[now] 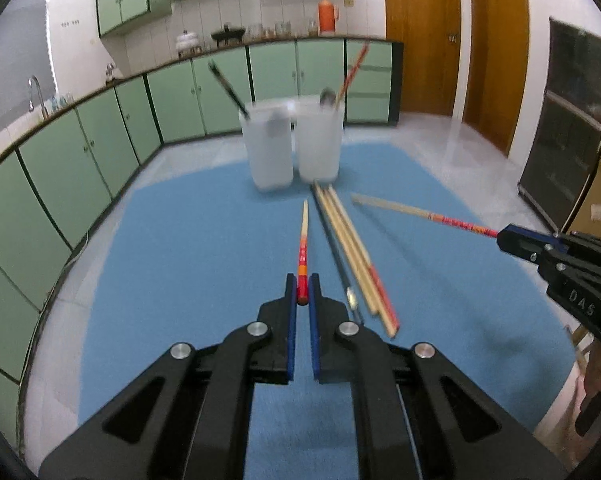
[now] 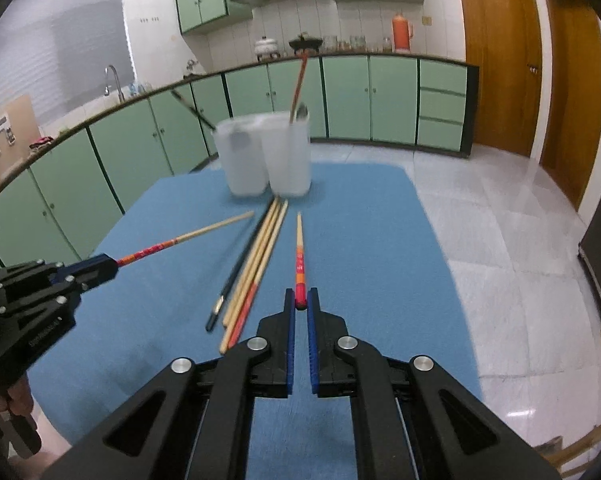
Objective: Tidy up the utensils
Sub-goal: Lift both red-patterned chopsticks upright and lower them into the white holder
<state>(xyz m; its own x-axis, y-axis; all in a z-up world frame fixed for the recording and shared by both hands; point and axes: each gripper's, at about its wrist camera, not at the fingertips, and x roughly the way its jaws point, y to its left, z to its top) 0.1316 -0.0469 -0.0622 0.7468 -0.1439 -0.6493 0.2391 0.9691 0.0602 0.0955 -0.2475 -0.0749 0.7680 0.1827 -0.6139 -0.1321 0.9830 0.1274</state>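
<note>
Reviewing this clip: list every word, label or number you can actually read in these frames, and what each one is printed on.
"DAS": on the side of the right gripper, left wrist view.
White lettering on the left gripper body, right wrist view: too blurred to read.
Markings on the red-handled chopstick each gripper holds: too small to read.
Nothing else legible.

Blue tabletop (image 1: 180, 280): two frosted tubs (image 1: 317, 142) side by side, loose chopsticks bundle (image 1: 352, 248) just before them.
</note>
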